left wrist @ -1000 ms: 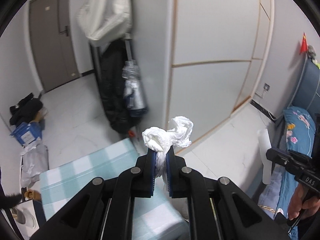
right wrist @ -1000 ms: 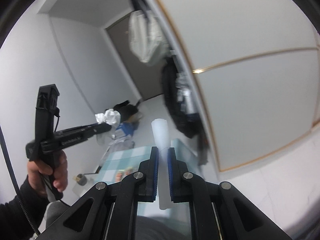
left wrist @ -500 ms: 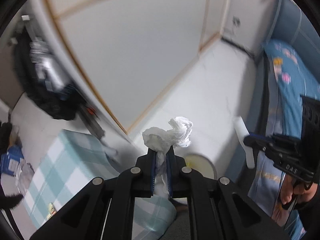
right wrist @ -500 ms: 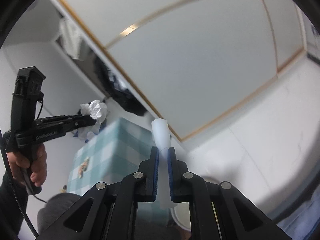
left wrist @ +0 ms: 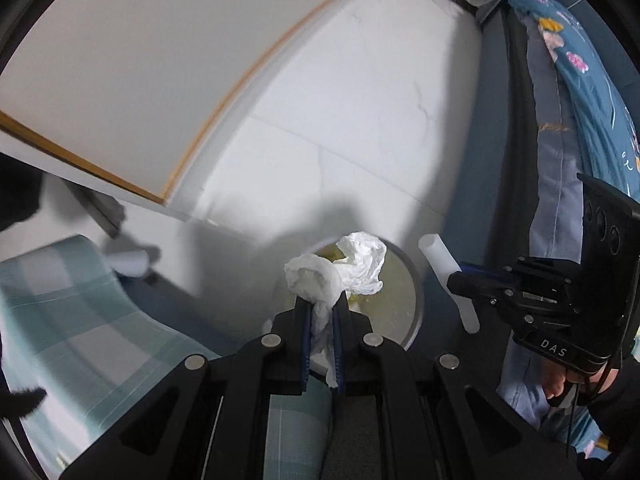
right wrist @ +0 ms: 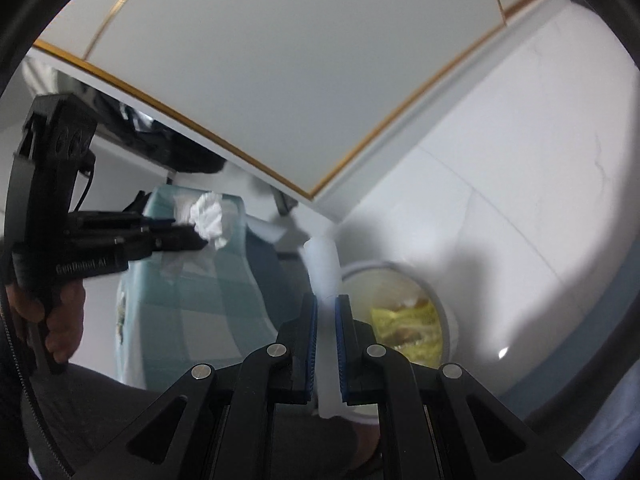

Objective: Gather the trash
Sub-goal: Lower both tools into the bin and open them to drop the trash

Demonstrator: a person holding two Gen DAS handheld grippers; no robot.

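Note:
My left gripper (left wrist: 321, 308) is shut on a crumpled white tissue (left wrist: 340, 270) and holds it in the air above a round white trash bin (left wrist: 412, 300) on the floor. My right gripper (right wrist: 326, 308) is shut on a white paper tube (right wrist: 322, 264), held just left of the bin (right wrist: 444, 308), which holds yellowish waste. The right gripper with the tube (left wrist: 444, 276) also shows in the left wrist view, right of the bin. The left gripper with the tissue (right wrist: 208, 218) shows in the right wrist view, over the table.
A table with a blue checked cloth (left wrist: 72, 312) stands left of the bin. A white wardrobe with gold trim (left wrist: 140, 80) rises behind. A bed with blue floral bedding (left wrist: 580, 80) is on the right. White tiled floor (left wrist: 340, 140) lies beyond the bin.
Both grippers have swung away from the door and table and tilted down toward the floor. The trash bin has come into view under them. Both still hold their items.

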